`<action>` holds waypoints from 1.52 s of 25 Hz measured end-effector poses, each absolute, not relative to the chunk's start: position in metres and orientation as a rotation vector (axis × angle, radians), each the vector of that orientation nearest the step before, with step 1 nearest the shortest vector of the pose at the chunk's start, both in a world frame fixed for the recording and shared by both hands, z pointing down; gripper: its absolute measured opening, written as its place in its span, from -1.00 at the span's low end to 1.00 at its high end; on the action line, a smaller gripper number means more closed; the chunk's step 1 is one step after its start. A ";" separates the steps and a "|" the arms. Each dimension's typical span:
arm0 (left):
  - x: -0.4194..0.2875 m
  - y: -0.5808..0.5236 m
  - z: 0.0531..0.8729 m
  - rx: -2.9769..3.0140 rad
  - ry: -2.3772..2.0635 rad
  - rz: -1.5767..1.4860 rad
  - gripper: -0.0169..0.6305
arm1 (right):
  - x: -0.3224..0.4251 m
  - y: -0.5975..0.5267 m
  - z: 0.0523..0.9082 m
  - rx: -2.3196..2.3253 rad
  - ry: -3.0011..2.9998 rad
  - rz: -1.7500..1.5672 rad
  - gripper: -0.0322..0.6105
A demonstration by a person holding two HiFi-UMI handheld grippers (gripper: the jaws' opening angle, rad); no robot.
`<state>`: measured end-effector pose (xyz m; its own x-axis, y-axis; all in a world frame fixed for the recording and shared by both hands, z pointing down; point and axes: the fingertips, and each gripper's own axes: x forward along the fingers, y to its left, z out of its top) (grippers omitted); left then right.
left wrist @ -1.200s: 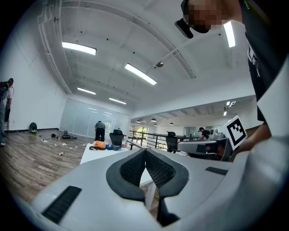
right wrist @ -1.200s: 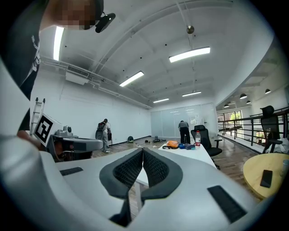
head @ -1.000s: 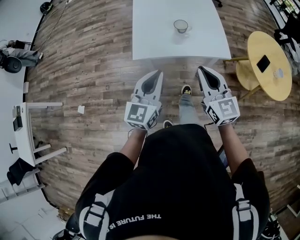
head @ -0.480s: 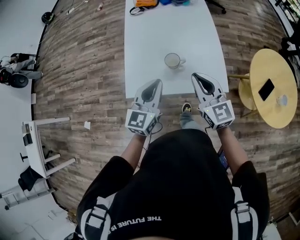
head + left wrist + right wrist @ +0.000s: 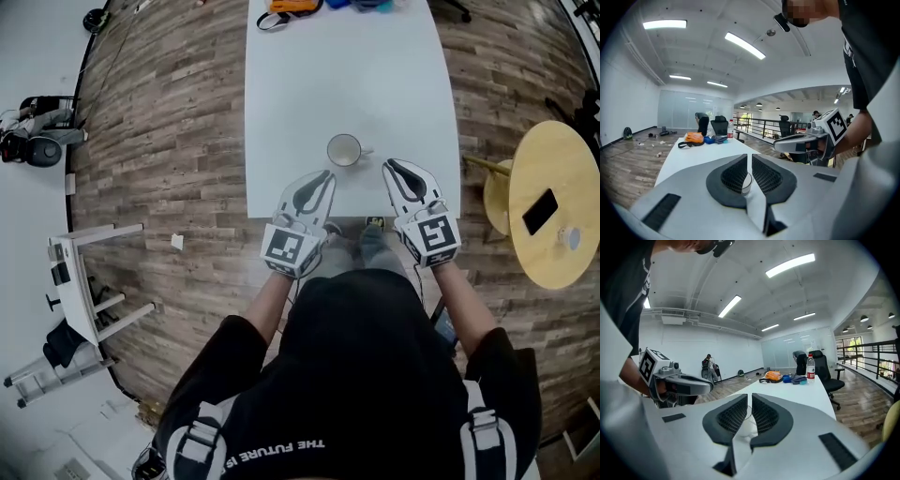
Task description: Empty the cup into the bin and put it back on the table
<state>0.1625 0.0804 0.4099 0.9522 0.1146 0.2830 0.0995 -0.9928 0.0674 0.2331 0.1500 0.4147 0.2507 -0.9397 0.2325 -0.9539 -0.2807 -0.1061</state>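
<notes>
Beyond the pressed-together jaws of left gripper (image 5: 322, 176) and right gripper (image 5: 393, 167), their cameras catch only slivers of the cup (image 5: 344, 149).

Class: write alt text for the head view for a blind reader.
Seen from above, a person holds the left tongs and right tongs, both shut, over the near edge of a white table, a cup just beyond them. A round yellow side table stands at right.
</notes>
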 end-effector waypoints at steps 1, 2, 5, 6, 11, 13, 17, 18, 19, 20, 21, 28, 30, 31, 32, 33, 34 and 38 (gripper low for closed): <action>0.167 0.078 0.415 3.048 0.185 0.457 -0.88 | 0.236 0.147 0.423 2.421 -1.833 0.409 -0.84; 0.171 0.074 0.420 3.050 0.201 0.465 -0.88 | 0.238 0.144 0.431 2.398 -1.819 0.427 -0.84; 0.180 0.061 0.447 3.083 0.236 0.513 -0.18 | 0.240 0.135 0.455 2.321 -1.796 0.495 -0.72; 0.181 0.058 0.456 3.089 0.250 0.534 0.01 | 0.240 0.133 0.462 2.302 -1.791 0.519 -0.61; 0.188 0.048 0.500 3.064 0.329 0.619 0.12 | 0.252 0.119 0.499 2.207 -1.752 0.529 -0.54; 0.192 0.048 0.518 3.039 0.363 0.633 0.16 | 0.256 0.111 0.516 2.166 -1.742 0.528 -0.52; 0.209 0.050 0.553 3.024 0.445 0.657 0.20 | 0.269 0.097 0.548 2.117 -1.737 0.532 -0.50; 0.214 0.049 0.559 3.018 0.462 0.653 0.21 | 0.271 0.093 0.554 2.106 -1.740 0.535 -0.50; 0.219 0.048 0.563 3.014 0.480 0.646 0.21 | 0.273 0.089 0.559 2.096 -1.746 0.536 -0.50; 0.224 0.048 0.565 3.016 0.500 0.637 0.22 | 0.274 0.085 0.563 2.089 -1.753 0.535 -0.50; 0.229 0.048 0.566 3.021 0.527 0.627 0.22 | 0.276 0.081 0.565 2.086 -1.758 0.532 -0.50; 0.244 0.058 0.565 2.995 0.751 0.562 0.22 | 0.278 0.067 0.569 2.094 -1.762 0.533 -0.51; 0.249 0.058 0.565 2.991 0.762 0.557 0.22 | 0.279 0.066 0.572 2.090 -1.769 0.534 -0.56; 0.250 0.059 0.565 2.991 0.759 0.559 0.22 | 0.279 0.066 0.572 2.094 -1.771 0.536 -0.64; 0.251 0.059 0.566 2.992 0.756 0.560 0.22 | 0.279 0.066 0.572 2.104 -1.769 0.540 -0.64; 0.251 0.059 0.566 2.992 0.754 0.562 0.22 | 0.279 0.066 0.573 2.118 -1.764 0.547 -0.65; 0.250 0.059 0.566 2.992 0.752 0.563 0.22 | 0.279 0.066 0.573 2.133 -1.759 0.555 -0.65; 0.246 0.056 0.565 2.992 0.739 0.558 0.22 | 0.274 0.063 0.571 2.183 -1.783 0.618 -0.70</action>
